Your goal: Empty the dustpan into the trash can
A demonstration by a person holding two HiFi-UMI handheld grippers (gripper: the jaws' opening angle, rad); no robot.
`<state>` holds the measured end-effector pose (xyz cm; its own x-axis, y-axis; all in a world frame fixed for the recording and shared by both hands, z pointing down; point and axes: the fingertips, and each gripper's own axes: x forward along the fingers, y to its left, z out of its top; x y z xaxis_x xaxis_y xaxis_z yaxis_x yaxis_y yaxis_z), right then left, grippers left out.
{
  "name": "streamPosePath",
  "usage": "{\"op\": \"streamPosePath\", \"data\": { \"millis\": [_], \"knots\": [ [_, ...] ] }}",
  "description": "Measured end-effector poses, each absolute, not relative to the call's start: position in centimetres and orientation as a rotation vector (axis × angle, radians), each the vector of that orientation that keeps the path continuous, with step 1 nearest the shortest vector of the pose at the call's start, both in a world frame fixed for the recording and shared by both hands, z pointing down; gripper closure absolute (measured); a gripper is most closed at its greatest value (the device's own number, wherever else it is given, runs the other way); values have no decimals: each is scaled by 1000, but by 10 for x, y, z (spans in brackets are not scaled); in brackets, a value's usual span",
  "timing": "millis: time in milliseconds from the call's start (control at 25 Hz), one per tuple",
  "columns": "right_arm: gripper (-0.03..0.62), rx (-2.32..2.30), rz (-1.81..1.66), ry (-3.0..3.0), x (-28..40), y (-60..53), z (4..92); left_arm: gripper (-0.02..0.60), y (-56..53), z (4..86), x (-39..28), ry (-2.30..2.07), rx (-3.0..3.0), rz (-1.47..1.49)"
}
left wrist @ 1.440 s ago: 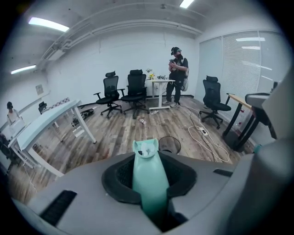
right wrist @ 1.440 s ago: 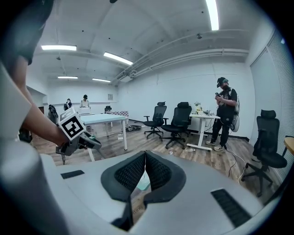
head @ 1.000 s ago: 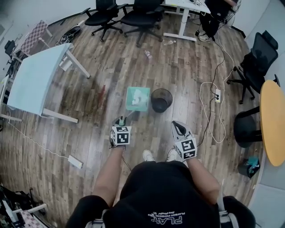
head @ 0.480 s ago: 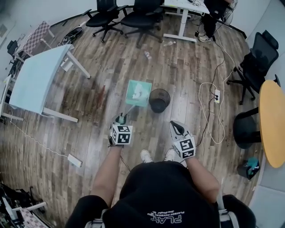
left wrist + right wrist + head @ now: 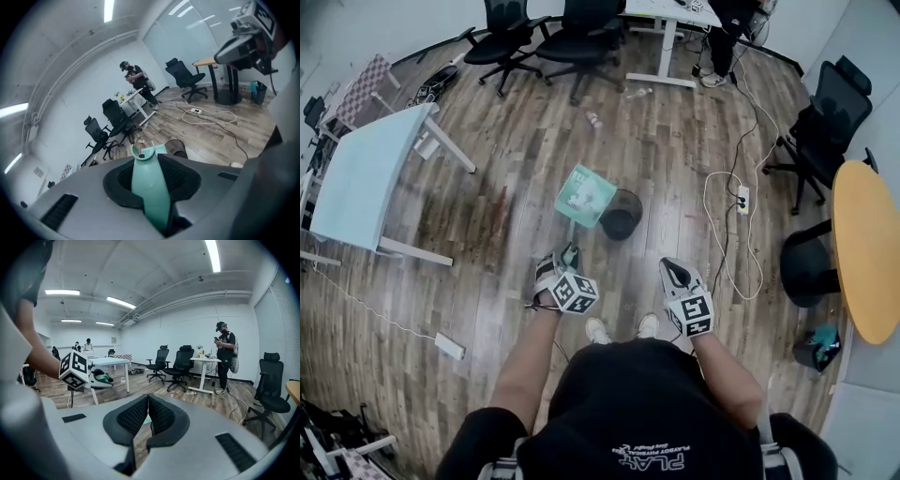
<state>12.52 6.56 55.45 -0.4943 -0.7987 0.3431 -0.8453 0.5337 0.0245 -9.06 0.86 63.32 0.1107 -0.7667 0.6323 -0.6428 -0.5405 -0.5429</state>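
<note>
Tipping well means centring the teal plastic dustpan (image 5: 586, 194), handle (image 5: 150, 187) clamped in the left gripper (image 5: 569, 253), over the round black mesh trash can (image 5: 621, 214) just beside it; right gripper (image 5: 674, 271) jaws together, empty.

The dustpan (image 5: 586, 195) is coloured mint green, and a white patch is seen on it. The trash can (image 5: 621, 214) is black, with a fine mesh pattern. The floor (image 5: 487, 272) is laid in brown wood-grain planks. Grey bodies and black ribbed pads are shown on the left gripper (image 5: 565, 255) and the right gripper (image 5: 674, 271), each with black-and-white square markers. The table (image 5: 361, 178) is topped in pale blue, and the round table (image 5: 867, 253) in orange-yellow. The office chairs (image 5: 581, 37) are black. A checked pattern is seen on one chair (image 5: 367, 82).
</note>
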Motion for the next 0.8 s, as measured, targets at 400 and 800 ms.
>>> {"op": "streamPosePath", "data": {
  "millis": [400, 800],
  "knots": [
    [569, 1375, 231, -2487, 130, 60, 552, 483, 17, 641, -61, 1079, -2082, -1489],
    [569, 1392, 233, -2483, 141, 51, 553, 480, 20, 644, -38, 784, -1965, -1541]
  ]
}}
